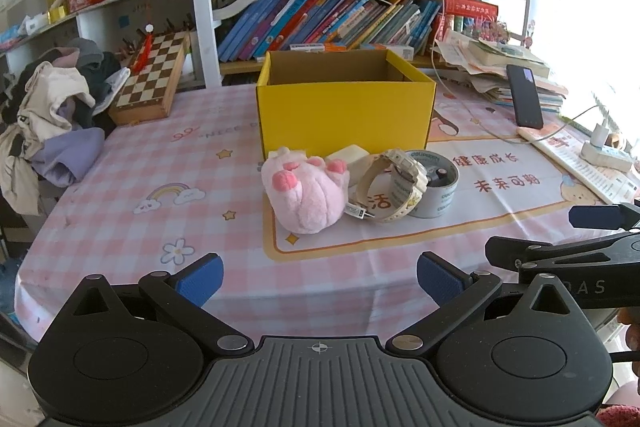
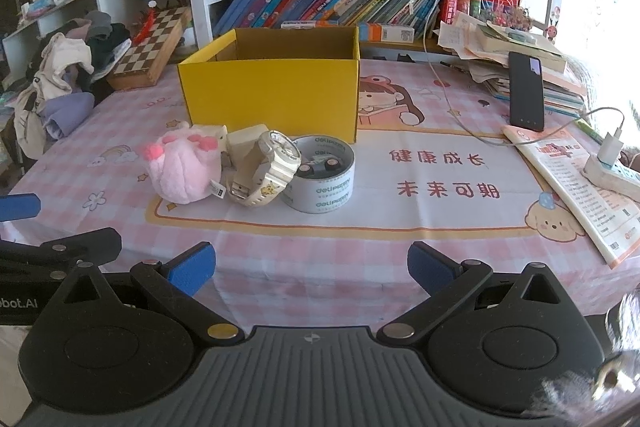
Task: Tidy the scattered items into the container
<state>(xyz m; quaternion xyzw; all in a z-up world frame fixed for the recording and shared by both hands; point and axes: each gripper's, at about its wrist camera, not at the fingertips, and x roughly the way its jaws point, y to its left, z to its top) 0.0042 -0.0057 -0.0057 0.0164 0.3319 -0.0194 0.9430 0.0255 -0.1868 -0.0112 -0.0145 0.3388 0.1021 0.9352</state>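
Observation:
An open yellow cardboard box (image 1: pixel 346 111) (image 2: pixel 272 95) stands on the pink checked tablecloth. In front of it lie a pink plush paw (image 1: pixel 306 193) (image 2: pixel 182 169), a cream block (image 1: pixel 352 157) (image 2: pixel 246 141), a cream wristwatch (image 1: pixel 390 187) (image 2: pixel 266 173) and a roll of tape (image 1: pixel 438 187) (image 2: pixel 322 181) with a small item inside. My left gripper (image 1: pixel 320 281) is open near the table's front edge, well short of the items. My right gripper (image 2: pixel 312 273) is open too, beside it to the right, nothing between its fingers.
A chessboard box (image 1: pixel 150 83) and a heap of clothes (image 1: pixel 52 119) sit at the left. At the right are stacked books and papers (image 2: pixel 520 67), a leaning phone (image 2: pixel 526 93), a booklet (image 2: pixel 576 183), a power strip (image 2: pixel 616 173) and cables. Bookshelves stand behind.

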